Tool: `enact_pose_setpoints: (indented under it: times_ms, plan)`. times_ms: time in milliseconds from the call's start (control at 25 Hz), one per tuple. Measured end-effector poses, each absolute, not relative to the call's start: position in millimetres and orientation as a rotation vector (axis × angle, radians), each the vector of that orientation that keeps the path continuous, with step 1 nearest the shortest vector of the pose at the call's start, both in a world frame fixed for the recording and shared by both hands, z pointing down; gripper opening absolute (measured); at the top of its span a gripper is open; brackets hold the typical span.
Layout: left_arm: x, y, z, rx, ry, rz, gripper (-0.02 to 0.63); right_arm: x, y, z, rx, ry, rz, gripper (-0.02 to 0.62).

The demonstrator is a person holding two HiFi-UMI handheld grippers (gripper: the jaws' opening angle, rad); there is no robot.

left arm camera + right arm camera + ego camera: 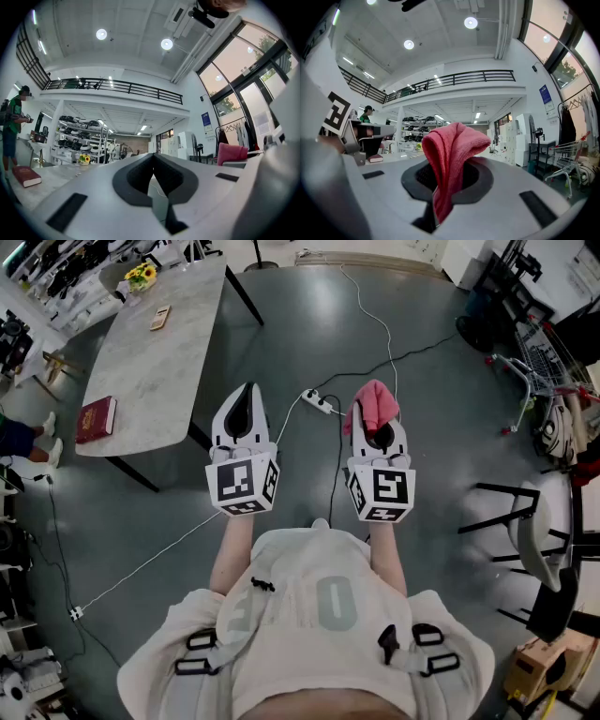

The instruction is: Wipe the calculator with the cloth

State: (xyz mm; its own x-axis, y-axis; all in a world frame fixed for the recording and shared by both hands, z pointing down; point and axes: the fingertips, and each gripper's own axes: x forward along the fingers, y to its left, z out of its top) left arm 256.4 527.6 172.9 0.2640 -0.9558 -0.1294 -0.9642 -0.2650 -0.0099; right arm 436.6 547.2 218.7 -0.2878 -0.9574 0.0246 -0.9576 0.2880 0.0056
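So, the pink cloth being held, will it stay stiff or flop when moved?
Probably floppy: the cloth folds over itself above the shut jaws. Likely light too; its ribbed weave looks grippy, so it should not slip.

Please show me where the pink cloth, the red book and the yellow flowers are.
pink cloth point(453, 145), right gripper view, on its folded upper bulge.
red book point(97, 418), head view, middle of its cover.
yellow flowers point(141, 276), head view, on the blossoms.
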Motion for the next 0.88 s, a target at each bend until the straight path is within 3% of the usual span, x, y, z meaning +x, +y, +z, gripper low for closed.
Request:
enact_pose_setpoints:
  times_ms: [440,880]
  plan:
    - [275.2,514.6,186.3,-2.43,1.864,0.124,0.014,461.7,531.8,232.0,1.841,-2.509,0.061,0.051]
    - [242.2,501.7,203.5,-2.39,1.993,0.149,0.014,446.5,514.2,253.2,1.748,-2.554,0.113,0.052]
